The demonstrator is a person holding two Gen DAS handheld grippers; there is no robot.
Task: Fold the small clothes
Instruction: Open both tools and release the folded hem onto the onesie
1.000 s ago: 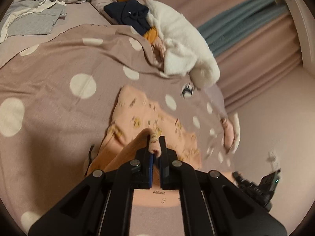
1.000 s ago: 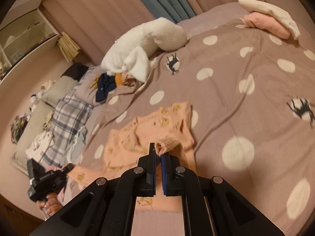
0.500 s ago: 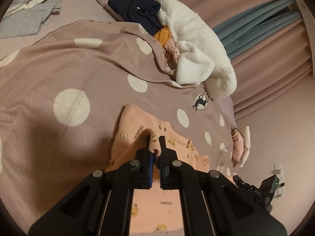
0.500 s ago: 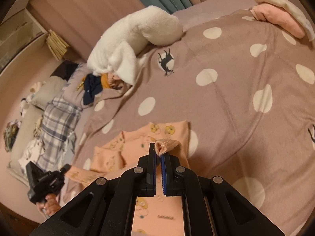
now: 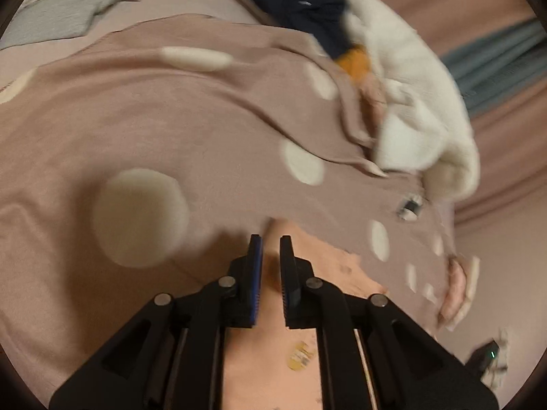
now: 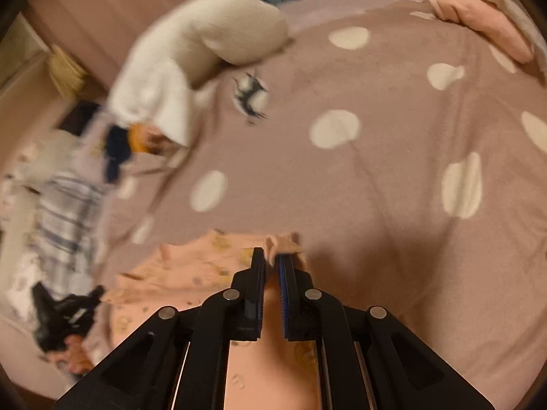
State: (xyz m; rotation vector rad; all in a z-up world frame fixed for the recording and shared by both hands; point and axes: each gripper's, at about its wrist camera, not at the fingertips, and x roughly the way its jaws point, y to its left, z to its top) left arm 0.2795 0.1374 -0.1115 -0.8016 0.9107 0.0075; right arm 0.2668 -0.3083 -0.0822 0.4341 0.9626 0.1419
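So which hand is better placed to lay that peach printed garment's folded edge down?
Right, probably: the right fingers pinch a bunched edge of the peach printed garment over the spotted mauve blanket. The left fingers are opening, nothing visibly between them.

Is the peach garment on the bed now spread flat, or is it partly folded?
Partly folded. The right gripper pinches an edge of the peach garment brought over the layer lying on the dotted blanket.

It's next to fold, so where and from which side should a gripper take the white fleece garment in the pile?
On the white fleece garment, probably its thick rounded end, coming from the polka-dot blanket side: that end juts free over the blanket, while the far part lies against the navy garment.
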